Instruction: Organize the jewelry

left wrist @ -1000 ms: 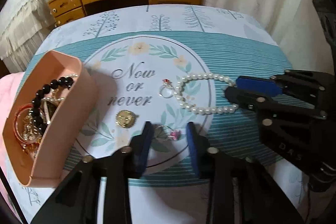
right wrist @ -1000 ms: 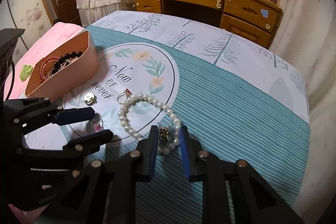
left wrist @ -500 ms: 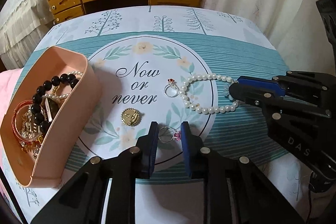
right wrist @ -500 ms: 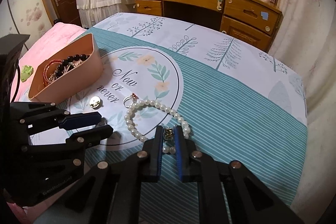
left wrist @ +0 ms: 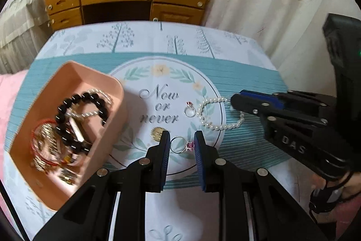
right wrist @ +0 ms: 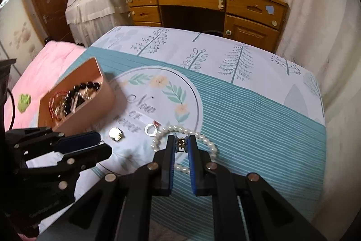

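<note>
Right wrist view: your right hand-held gripper pinches the pearl bracelet's clasp. Your left hand-held gripper grips a pink-stone ring on the bench.

Both tools are looking like matte black plastic linkages with round silver screws. The left tool and right tool are wearing blue finger pads, and white "DAS" lettering is showing on the right one.

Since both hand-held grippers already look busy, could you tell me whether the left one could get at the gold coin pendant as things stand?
Probably not yet: the left hand-held gripper is closed around the pink-stone ring. The gold coin pendant lies unobstructed beside its left finger.
</note>
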`<state>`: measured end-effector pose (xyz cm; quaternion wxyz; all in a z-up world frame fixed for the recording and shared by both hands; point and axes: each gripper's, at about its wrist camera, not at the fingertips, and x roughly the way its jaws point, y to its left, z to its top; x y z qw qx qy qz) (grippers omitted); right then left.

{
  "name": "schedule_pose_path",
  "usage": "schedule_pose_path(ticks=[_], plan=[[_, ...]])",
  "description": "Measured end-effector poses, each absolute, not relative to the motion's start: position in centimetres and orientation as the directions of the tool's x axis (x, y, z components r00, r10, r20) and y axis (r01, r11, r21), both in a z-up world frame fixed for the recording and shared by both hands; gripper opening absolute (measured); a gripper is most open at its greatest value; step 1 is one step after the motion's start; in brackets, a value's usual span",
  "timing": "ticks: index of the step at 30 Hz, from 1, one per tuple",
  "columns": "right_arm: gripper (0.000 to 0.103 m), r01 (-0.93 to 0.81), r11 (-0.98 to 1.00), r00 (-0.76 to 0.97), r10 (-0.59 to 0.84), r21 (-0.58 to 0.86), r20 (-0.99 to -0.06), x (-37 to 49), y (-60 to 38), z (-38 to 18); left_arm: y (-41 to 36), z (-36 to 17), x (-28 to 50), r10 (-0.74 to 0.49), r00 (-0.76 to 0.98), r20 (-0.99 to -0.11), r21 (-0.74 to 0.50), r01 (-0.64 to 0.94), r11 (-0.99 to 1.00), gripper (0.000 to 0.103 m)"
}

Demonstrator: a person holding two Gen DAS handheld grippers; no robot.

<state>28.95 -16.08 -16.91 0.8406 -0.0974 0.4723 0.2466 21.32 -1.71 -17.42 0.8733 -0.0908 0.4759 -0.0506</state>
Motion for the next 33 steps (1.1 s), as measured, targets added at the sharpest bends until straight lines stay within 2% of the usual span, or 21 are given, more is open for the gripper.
schedule_pose_path(ticks=[9,13,25,32,33], plan=[[0.011,-0.385,0.911,0.475,0.333,0.148,-0.814,27.4,-12.5,-14.6,3.0,-13.4,19.4,-0.231,0.582,-0.78,-0.219,0.091,0.971,0.02],[0.011,-0.377,0.914,0.497,0.336,0.149,-0.8,26.0,-10.1,-13.8,6.1,-12.4,18.6,-0.284,0.581,-0.763,-0.268,0.115,0.956,0.02],[0.011,-0.43,0.883,0.523,0.414,0.188,-0.746,22.1,-3.3,-13.2,14.4,-14.0,18.0,-0.253,0.561,-0.788,-0.264,0.064,0.962,0.02],[0.011,-0.442,0.845,0.434,0.495,0.3,-0.753,19.9,-1.2,-14.3,17.6,-15.7,17.8,-0.23,0.512,-0.828,-0.258,0.018,0.966,0.02],[0.011,-0.446,0.841,0.419,0.499,0.307,-0.758,19.5,-0.8,-14.5,17.8,-16.0,17.8,-0.222,0.504,-0.835,-0.252,0.009,0.968,0.023]])
